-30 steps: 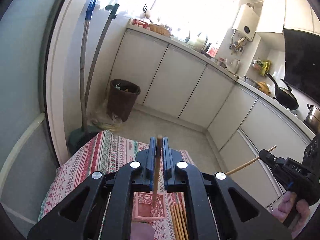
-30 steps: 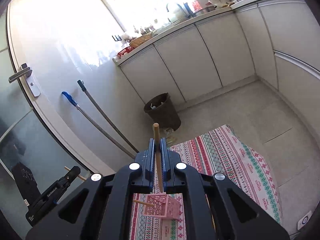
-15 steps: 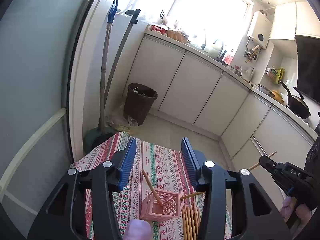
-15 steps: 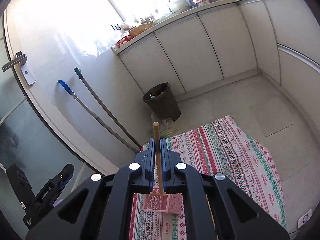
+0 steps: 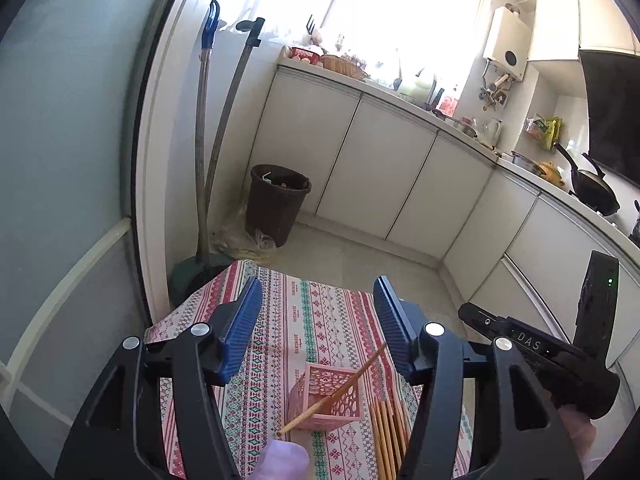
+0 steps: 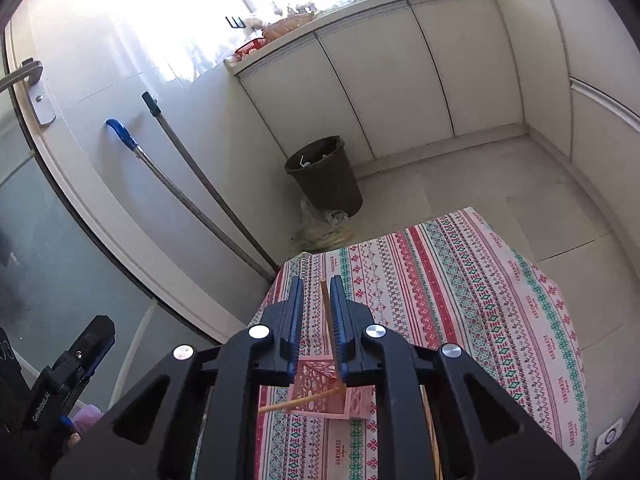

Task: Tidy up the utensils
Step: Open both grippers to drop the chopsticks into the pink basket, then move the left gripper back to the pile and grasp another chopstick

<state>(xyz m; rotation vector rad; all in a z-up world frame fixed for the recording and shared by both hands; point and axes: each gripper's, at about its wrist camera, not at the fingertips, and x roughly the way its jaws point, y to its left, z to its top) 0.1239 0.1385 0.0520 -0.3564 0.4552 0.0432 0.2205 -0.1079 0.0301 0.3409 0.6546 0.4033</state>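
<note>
A pink lattice basket (image 5: 336,380) stands on the patterned tablecloth (image 5: 320,312). One chopstick (image 5: 340,384) leans in it, its end sticking out over the near rim. My left gripper (image 5: 318,280) hangs above the basket, its jaws opening with nothing between them. Several chopsticks (image 5: 386,436) lie beside the basket on its right. My right gripper (image 6: 316,280) is over the basket (image 6: 320,396); its jaws are opening, and an upright chopstick (image 6: 326,316) stands loose between them with its lower end in the basket. A second chopstick (image 6: 300,400) pokes out leftward.
A dark bin (image 5: 280,200) and two long handles (image 5: 204,140) stand by the wall beyond the table's far edge. White cabinets (image 5: 380,176) line the back and right. A gloved fingertip (image 5: 280,458) shows at the bottom. The right gripper's body (image 5: 532,348) is on the right.
My left gripper opened wide and its chopstick dropped into the basket, where it now leans. My right gripper sank toward the basket with its chopstick and its jaws parted slightly.
</note>
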